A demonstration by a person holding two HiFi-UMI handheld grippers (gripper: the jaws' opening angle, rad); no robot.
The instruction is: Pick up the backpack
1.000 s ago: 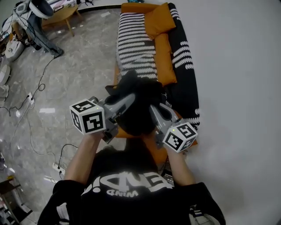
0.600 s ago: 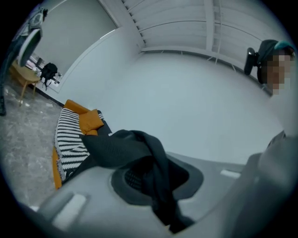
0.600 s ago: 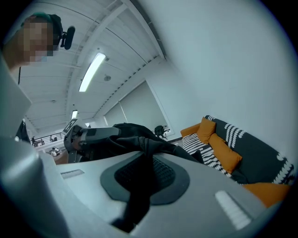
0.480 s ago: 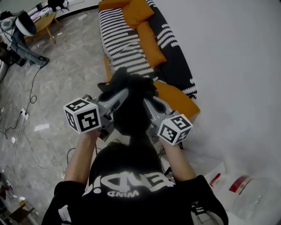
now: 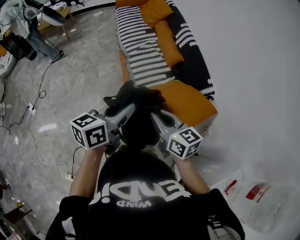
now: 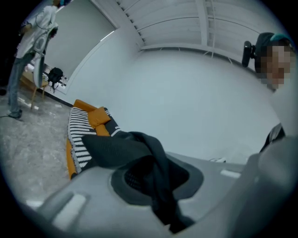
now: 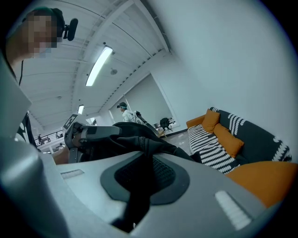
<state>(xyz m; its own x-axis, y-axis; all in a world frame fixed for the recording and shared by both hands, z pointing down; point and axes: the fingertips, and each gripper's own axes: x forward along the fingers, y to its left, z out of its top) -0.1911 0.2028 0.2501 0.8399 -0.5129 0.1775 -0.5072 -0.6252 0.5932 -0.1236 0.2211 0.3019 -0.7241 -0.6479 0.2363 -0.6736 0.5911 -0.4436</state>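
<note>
Head view: black backpack (image 5: 138, 119) hanging clear of the orange sofa (image 5: 187, 101), before the chest, pinched between left hand-held gripper (image 5: 125, 111) and right hand-held gripper (image 5: 158, 119); lift judged done, only a steady carry with unbroken grip called for next. Left gripper view: jaws clamped on a dark fabric fold, pad contact masked in the head view by the bag's bulk. Right gripper view: jaws likewise closed on a black strap, plus a ceiling strip light (image 7: 98, 65) absent from the head view.

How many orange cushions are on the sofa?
2: one cushion at the sofa's far end, the other beside it, nearer; the backpack may hide more.
</note>
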